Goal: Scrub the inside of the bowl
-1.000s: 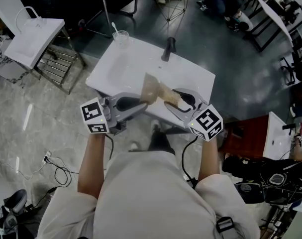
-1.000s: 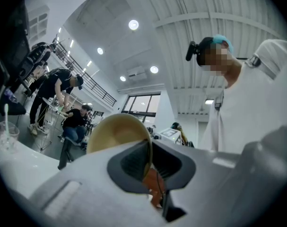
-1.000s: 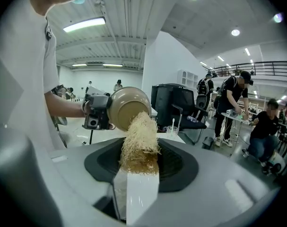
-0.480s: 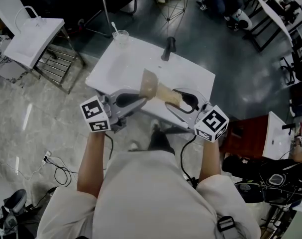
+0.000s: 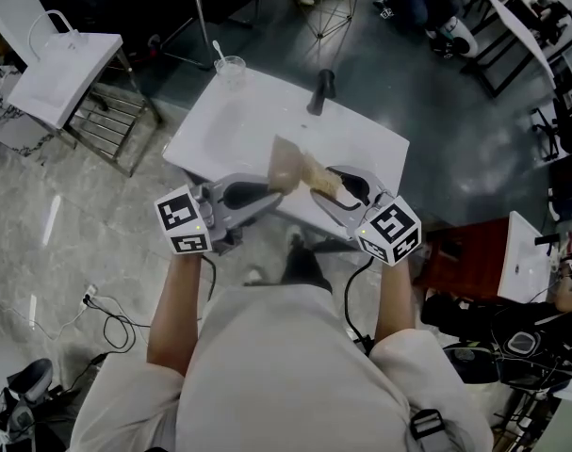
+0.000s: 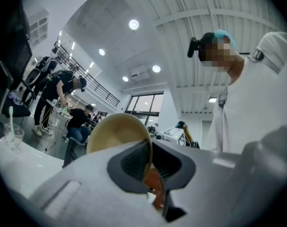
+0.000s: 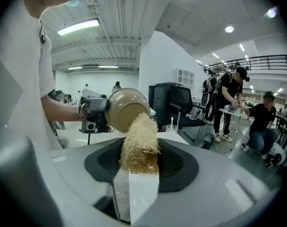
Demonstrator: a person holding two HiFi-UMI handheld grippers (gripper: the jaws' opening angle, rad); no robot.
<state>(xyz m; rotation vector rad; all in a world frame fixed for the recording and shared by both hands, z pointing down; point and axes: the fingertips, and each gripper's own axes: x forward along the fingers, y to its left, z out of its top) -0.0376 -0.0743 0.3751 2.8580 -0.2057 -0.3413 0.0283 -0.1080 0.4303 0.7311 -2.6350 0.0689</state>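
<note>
A tan bowl (image 5: 286,163) hangs tipped on its side above the near edge of the white table (image 5: 229,125). My left gripper (image 5: 269,194) is shut on its rim; in the left gripper view the rim (image 6: 116,131) runs down between the pads. My right gripper (image 5: 335,188) is shut on a scrub brush (image 5: 316,175) with a white handle and straw-coloured bristles. In the right gripper view the brush (image 7: 139,145) points away from me, its bristle tips pushed into the mouth of the bowl (image 7: 126,109). The bowl's inner bottom is hidden by the bristles.
A clear plastic cup (image 5: 229,67) with a spoon stands at the table's far left corner, a black cylinder (image 5: 321,88) at the far edge. A white bag (image 5: 64,73) rests on a metal rack to the left. People work at benches (image 7: 238,103) behind.
The right gripper swung out to the right and came back, sliding the brush against the bowl. The left gripper and the bowl stayed almost in place.
</note>
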